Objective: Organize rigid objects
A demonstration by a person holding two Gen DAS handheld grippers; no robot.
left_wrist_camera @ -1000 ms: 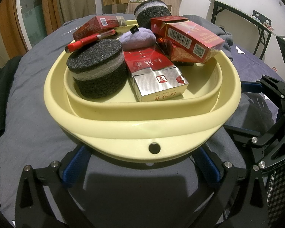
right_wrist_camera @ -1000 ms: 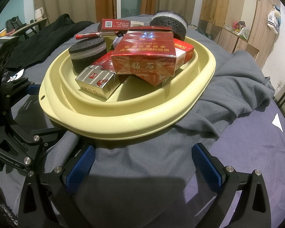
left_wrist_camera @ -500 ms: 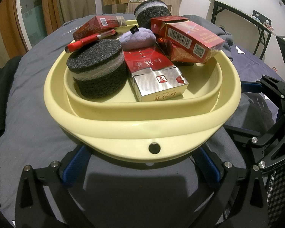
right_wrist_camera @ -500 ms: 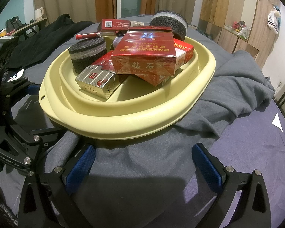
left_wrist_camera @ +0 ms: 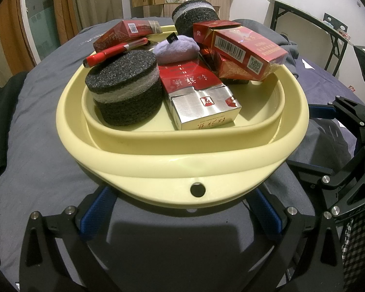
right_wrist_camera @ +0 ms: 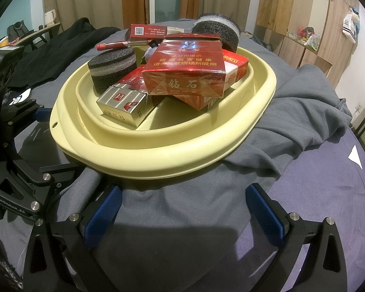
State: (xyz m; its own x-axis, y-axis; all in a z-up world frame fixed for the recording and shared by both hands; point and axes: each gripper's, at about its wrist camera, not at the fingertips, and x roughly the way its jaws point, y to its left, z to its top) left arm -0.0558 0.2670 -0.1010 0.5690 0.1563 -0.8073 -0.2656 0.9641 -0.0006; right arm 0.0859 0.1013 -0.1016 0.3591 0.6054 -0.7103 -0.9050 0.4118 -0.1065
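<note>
A pale yellow basin (left_wrist_camera: 182, 160) (right_wrist_camera: 187, 146) sits on a grey cloth. It holds two black foam discs (left_wrist_camera: 125, 90) (left_wrist_camera: 194, 18), several red cigarette packs (left_wrist_camera: 245, 48) (right_wrist_camera: 185, 73), a silver-ended pack (left_wrist_camera: 202, 104) (right_wrist_camera: 124, 107), a red pen (left_wrist_camera: 114, 51) and a purple pouch (left_wrist_camera: 176, 48). My left gripper (left_wrist_camera: 182, 209) is open and empty, its blue pads at the basin's near rim. My right gripper (right_wrist_camera: 182, 206) is open and empty, just short of the basin's side.
The grey cloth (right_wrist_camera: 304, 112) lies bunched over a purple sheet (right_wrist_camera: 328, 194). Black clothing (right_wrist_camera: 60, 43) lies at the far left. Wooden cabinets (right_wrist_camera: 304, 12) and curtains stand behind. A black table frame (left_wrist_camera: 304, 19) stands at the right.
</note>
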